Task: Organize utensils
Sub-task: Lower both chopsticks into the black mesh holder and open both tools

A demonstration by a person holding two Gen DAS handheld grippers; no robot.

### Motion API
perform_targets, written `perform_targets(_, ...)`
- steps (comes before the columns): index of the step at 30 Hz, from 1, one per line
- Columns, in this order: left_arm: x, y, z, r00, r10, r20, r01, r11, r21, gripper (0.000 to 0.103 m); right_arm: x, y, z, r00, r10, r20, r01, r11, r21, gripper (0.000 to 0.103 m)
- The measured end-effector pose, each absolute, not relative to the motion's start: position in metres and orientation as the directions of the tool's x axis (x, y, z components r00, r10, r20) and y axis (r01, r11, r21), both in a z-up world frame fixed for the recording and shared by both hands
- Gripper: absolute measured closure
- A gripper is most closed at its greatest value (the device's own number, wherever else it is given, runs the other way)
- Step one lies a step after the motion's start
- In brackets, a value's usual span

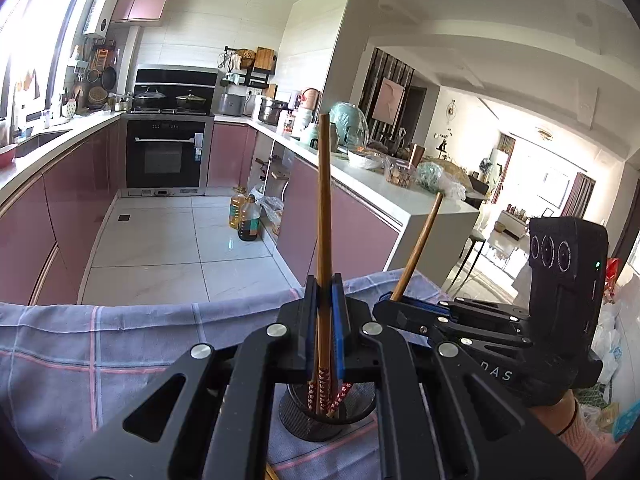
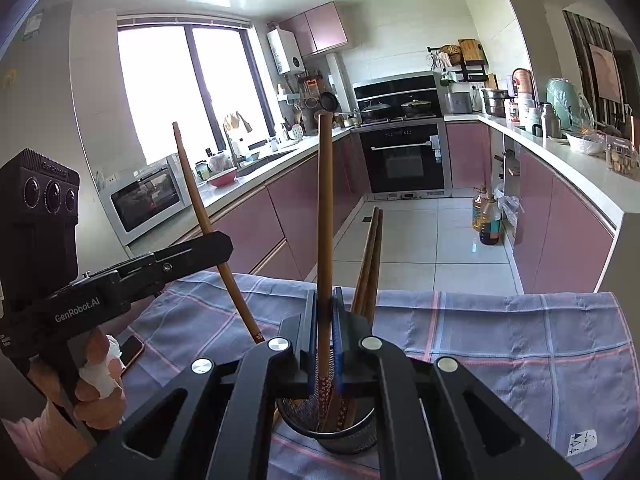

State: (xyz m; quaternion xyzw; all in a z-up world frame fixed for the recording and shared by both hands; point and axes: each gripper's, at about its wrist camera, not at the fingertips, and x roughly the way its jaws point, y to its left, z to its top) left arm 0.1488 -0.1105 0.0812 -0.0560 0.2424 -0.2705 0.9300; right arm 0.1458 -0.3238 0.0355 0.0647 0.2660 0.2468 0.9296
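A black mesh cup (image 1: 326,414) stands on the checked cloth (image 1: 100,344), also in the right wrist view (image 2: 328,426). My left gripper (image 1: 325,312) is shut on a brown chopstick (image 1: 323,208), held upright with its patterned end over the cup. My right gripper (image 2: 325,320) is shut on another brown chopstick (image 2: 325,208), upright, its patterned end inside the cup. Several chopsticks (image 2: 370,260) lean in the cup. The right gripper (image 1: 390,302) appears in the left view, the left gripper (image 2: 218,246) in the right view.
The cloth-covered table's far edge (image 2: 460,294) drops to the tiled floor. A phone (image 2: 132,350) lies on the cloth at left. A sticker (image 2: 582,440) is at the right. Oil bottles (image 1: 246,218) stand on the floor by pink cabinets.
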Motion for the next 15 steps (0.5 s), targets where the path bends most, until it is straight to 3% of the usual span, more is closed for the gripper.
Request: perform_targets(15, 0.177, -0.139, 0.032, 0.619, -0.47, -0.63, 0.501, 0.853, -0.144, 0.096, 0.173, -0.31, -0.001, 0.654, 0.481, -0.585, -0.386, 0.876, 0.289, 0.096)
